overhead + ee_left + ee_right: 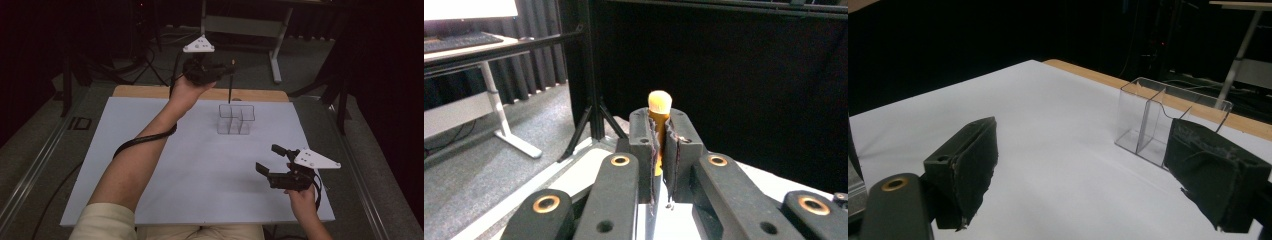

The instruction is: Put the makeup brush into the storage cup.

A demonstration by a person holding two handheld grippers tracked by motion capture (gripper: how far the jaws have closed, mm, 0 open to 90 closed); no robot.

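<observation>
Left gripper: raised above the far edge of the table, left of the middle, its jaws clenched on a thin dark brush. In the left gripper view the jaws pinch an orange shaft just below its pale rounded tip.
Why held so: the brush hangs nearly upright, its lower end pointing down toward the clear organiser; judged from that line, it is being steered into a compartment.
Brush position: in the air, over the far edge, just behind the organiser's back wall; I cannot tell whether its lower end has reached the rim.
Clear organiser: stands upright on the white sheet near the far edge, about the middle, split into compartments that look empty.
Right gripper: low over the near right corner, jaws released and wide apart, nothing between them; in its own view they frame the organiser.
Why placed so: likely parked clear of the brush's descent, or ready to steady the organiser.
Open room: bare sheet lies on every side of the organiser; the left half and near edge carry only the person's forearm.
Edges: the wooden strip at the far edge sits just behind the organiser, so a push backward has little margin.
</observation>
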